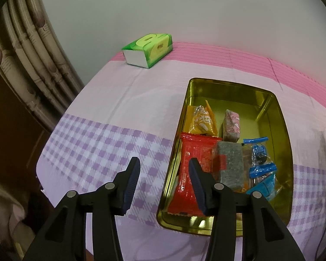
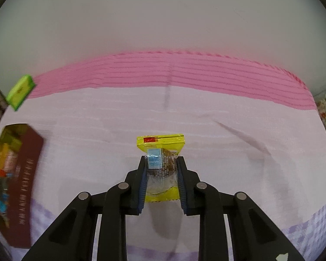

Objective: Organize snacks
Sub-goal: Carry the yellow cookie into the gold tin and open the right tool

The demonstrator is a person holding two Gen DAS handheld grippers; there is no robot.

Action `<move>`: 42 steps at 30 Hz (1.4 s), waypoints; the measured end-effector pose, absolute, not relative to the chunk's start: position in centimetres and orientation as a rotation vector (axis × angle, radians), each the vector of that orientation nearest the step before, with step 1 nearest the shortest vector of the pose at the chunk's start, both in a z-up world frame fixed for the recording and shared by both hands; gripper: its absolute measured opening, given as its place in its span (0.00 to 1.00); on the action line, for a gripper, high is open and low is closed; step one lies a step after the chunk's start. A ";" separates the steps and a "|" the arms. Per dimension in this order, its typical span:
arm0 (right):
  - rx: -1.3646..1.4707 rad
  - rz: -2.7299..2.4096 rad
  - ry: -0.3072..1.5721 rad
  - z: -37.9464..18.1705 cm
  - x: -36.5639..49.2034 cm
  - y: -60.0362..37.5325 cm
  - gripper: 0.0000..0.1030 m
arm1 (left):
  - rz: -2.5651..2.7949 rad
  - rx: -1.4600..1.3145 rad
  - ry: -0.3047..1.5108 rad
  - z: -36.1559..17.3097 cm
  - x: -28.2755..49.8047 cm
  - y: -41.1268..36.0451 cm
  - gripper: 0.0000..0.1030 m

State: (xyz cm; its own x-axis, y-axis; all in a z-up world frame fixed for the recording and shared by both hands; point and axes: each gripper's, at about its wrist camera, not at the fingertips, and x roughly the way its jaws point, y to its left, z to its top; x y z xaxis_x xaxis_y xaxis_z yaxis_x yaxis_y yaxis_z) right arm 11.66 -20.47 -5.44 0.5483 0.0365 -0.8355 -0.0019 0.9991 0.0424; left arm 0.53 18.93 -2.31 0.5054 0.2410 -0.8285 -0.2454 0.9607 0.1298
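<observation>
The right gripper (image 2: 160, 169) had its jaws closed on a yellow snack packet (image 2: 160, 150), held above the pink cloth (image 2: 228, 134). The left gripper (image 1: 164, 174) hung with jaws wide and empty at the near left edge of the gold tin (image 1: 228, 89), which held a red packet (image 1: 193, 152), a grey bar (image 1: 229, 163) and blue-wrapped sweets (image 1: 259, 152). A green tissue pack (image 1: 148, 50) lay well beyond on the counter.

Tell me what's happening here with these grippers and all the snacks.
A person with a gripper in each hand is sorting snacks into a gold tin on a pink and purple cloth. The right gripper is shut on a yellow snack packet, held above the cloth. The left gripper is open and empty, over the tin's near left edge. The tin already holds several wrapped snacks, including a red packet.
</observation>
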 end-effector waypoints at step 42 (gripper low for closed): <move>-0.072 0.514 0.997 -2.6 6.4 3.3 0.23 | 0.391 -0.107 1.036 -2.9 -2.3 23.4 0.55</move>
State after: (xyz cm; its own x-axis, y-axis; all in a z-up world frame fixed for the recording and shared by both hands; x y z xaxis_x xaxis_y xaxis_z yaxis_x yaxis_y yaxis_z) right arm 6.41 3.27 -2.62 0.4341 0.3801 -0.8167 -0.4448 0.8788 0.1726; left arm -2.26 23.35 -2.88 0.4478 0.2655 -0.8538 -0.3657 0.9258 0.0960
